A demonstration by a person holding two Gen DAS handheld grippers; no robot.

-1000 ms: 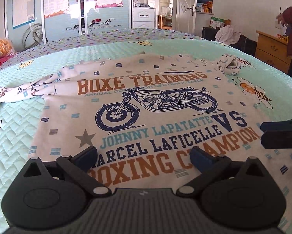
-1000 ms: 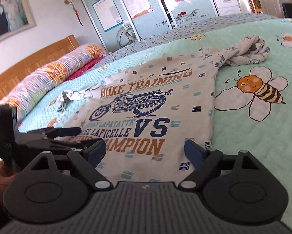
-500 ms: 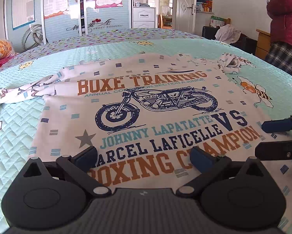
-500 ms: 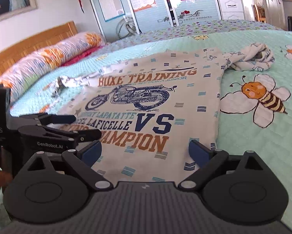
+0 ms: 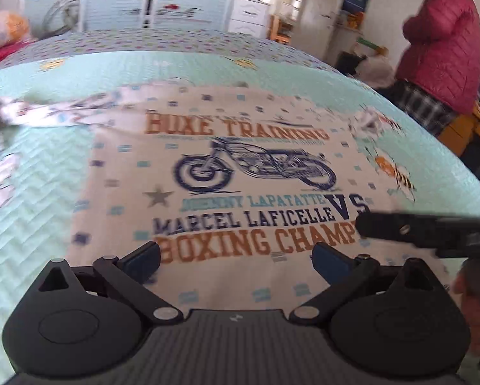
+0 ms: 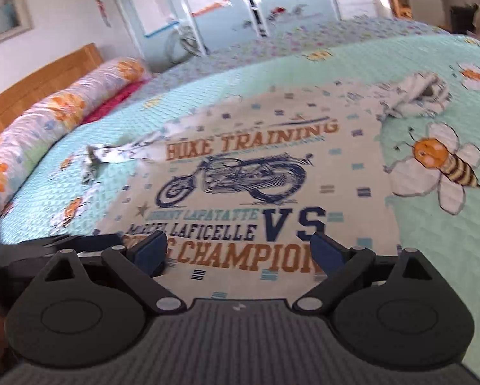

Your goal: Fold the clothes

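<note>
Two grippers hover nearest: left gripper (image 5: 236, 258) and right gripper (image 6: 238, 253), both jaws spread wide, empty. Beyond them one shirt (image 6: 256, 192) lies flat on the bed (image 6: 432, 256), its two sleeves bunched far left and far right. One person (image 5: 442, 48) stands far right.

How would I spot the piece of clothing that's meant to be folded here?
Look at the big bed with the mint-green quilt. Spread flat in its middle lies a cream shirt, long sleeves trailing to both sides. Unlike the quilt's bee pictures, it carries a navy motorcycle print and orange lettering.
</note>
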